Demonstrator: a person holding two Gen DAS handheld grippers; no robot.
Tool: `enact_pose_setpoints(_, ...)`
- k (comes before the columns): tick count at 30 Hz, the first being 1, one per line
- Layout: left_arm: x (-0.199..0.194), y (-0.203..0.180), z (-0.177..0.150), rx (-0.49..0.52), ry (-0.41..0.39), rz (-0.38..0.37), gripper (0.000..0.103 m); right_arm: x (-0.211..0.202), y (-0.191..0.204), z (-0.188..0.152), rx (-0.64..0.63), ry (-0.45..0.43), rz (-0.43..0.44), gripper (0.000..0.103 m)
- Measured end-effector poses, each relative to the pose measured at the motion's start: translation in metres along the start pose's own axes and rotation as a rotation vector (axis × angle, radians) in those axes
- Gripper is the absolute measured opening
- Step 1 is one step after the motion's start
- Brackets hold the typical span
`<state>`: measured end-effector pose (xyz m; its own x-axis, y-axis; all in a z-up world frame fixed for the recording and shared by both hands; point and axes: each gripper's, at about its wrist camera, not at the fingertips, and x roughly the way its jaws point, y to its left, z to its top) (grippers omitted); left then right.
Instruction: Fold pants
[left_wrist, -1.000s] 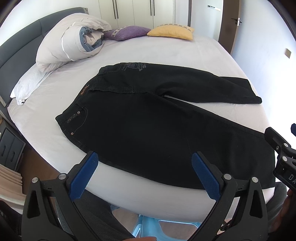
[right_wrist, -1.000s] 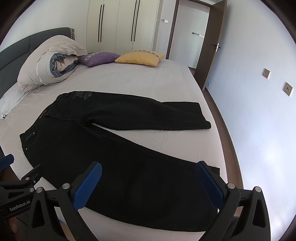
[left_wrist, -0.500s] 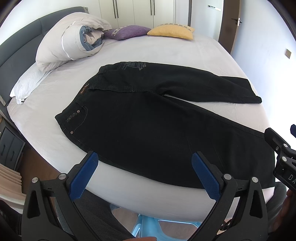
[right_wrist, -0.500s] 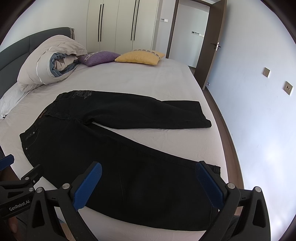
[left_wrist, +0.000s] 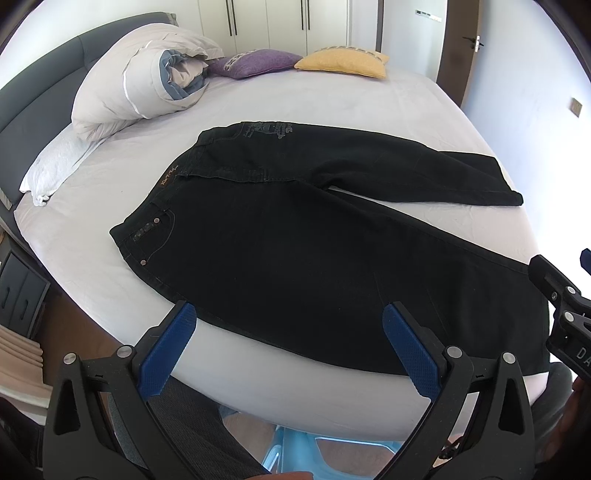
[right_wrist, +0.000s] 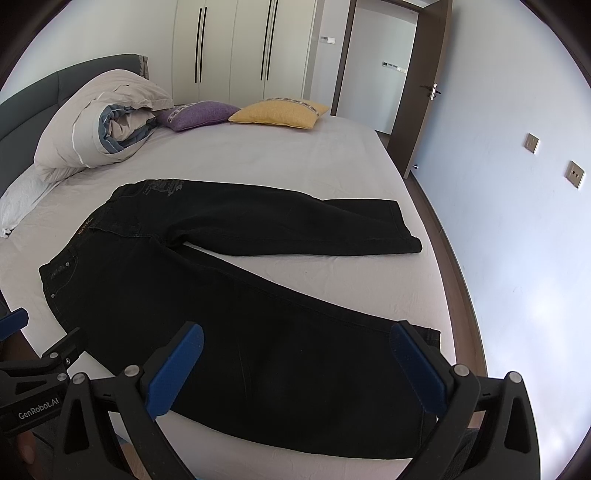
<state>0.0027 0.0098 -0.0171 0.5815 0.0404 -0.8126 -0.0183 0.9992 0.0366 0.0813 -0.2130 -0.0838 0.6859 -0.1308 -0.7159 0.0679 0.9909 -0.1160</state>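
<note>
Compared with the views a second ago, almost nothing has changed: the black pants (left_wrist: 295, 258) lie in the same spread on the bed (left_wrist: 332, 107), and both grippers hover in the same places at its near edge.

The left gripper (left_wrist: 291, 347) has its jaws wide apart, holding nothing. Its blue pads (left_wrist: 166, 354) frame the lower edge of the near trouser leg around the thigh; the cloth appears between and beyond them, with a strip of white sheet showing below it. Whether the tips touch the fabric cannot be judged from this angle.

The right gripper (right_wrist: 295, 365) is likewise spread and empty. It sits over the near leg, with its right fingertip close to the hem (right_wrist: 432, 332) at the bed's corner.

The pants lie flat, legs parted in a V: waistband (right_wrist: 88, 229) toward the headboard side on the left, far leg (right_wrist: 295, 221) running across the mattress, near leg (right_wrist: 258, 332) running along the bed's front edge.

No containers are in view. On the bed beyond the pants rest a rolled duvet (right_wrist: 92, 133), a purple cushion (right_wrist: 199, 112) and a yellow cushion (right_wrist: 280, 110), all well apart from the garment. White wardrobe doors (right_wrist: 236, 51) and an open door (right_wrist: 417, 96) stand behind.
</note>
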Motion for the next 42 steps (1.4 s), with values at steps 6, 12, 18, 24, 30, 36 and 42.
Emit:
enact_pose_setpoints(6,0.001,0.0,0.0,-0.001,0.0,0.001,0.103,0.0,0.0,-0.001,0.001,0.0,0.0,0.103)
enact_pose_setpoints(12,0.002,0.0,0.0,-0.003,0.002,-0.006,0.103,0.0,0.0,-0.001,0.001,0.001,0.0,0.103)
enact_pose_setpoints(18,0.005,0.001,0.0,-0.004,0.003,-0.036,0.103,0.001,0.0,-0.003,0.0,0.002,0.0,0.103)
enact_pose_setpoints(24,0.015,0.007,0.004,-0.012,0.003,-0.078,0.103,0.008,0.002,-0.007,-0.011,0.015,0.011,0.103)
enact_pose_setpoints(30,0.05,0.04,0.019,-0.161,0.052,-0.34,0.103,0.022,0.001,0.016,-0.03,0.001,0.173,0.103)
enact_pose_setpoints(36,0.081,0.083,0.045,-0.353,0.017,-0.459,0.103,0.065,0.001,0.067,-0.056,0.011,0.403,0.103)
enact_pose_setpoints(42,0.147,0.141,0.114,-0.429,0.123,-0.374,0.103,0.127,0.015,0.133,-0.171,-0.016,0.524,0.103)
